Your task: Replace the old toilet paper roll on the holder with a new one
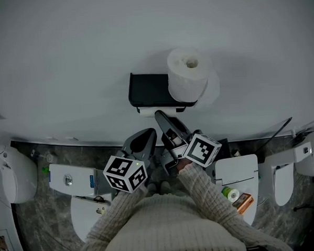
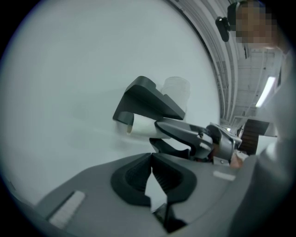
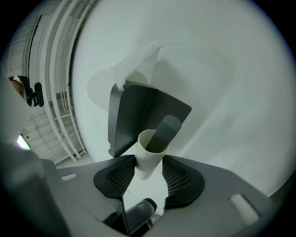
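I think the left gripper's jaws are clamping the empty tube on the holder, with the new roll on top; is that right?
Not quite: the right gripper, not the left gripper, clamps the tube, as the right gripper view shows.

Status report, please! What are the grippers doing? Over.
Right gripper shut on empty tube. Left gripper shut, empty. New roll sits atop holder. Nothing blocking.

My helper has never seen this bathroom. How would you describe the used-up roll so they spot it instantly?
On the pale wall hangs a black holder. On its bar sits the empty tube, pinched between the fingers of the right gripper. Unlike the fat full roll standing on top of the holder, it is a thin bare core with no paper.
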### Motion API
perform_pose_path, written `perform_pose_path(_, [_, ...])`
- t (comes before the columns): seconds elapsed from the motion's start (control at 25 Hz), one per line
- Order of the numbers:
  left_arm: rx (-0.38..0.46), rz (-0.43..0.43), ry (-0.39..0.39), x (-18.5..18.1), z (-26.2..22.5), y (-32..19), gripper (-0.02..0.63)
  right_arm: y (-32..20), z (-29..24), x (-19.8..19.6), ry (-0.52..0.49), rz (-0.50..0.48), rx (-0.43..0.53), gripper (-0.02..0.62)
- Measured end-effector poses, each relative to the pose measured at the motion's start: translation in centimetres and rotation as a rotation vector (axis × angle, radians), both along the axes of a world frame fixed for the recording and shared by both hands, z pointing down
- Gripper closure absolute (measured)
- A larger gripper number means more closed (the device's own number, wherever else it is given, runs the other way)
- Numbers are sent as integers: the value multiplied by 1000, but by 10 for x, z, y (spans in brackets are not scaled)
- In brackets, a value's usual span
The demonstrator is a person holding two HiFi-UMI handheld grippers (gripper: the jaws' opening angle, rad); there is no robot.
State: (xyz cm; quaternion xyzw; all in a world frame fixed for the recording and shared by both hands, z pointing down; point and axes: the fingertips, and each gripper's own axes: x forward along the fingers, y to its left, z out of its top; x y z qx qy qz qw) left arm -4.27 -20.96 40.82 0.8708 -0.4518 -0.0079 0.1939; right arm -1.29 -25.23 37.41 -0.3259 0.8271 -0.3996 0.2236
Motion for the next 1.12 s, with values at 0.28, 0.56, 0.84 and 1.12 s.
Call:
perform_pose_path(0.28, [0, 18, 7, 8, 0, 1, 598, 1, 1, 15, 7, 24, 10, 416])
perform_pose_path(0.56, [-3, 46, 13, 20, 0, -1, 598, 1, 1, 29, -9, 46, 2, 414])
perform_pose_path(0.84, [-10, 63, 18, 29, 3, -5, 598, -1, 0, 43, -6, 68, 12, 416])
perform_pose_path(1.12, [-15, 71, 20, 36, 6, -8, 598, -2, 1, 58, -29, 89, 15, 417])
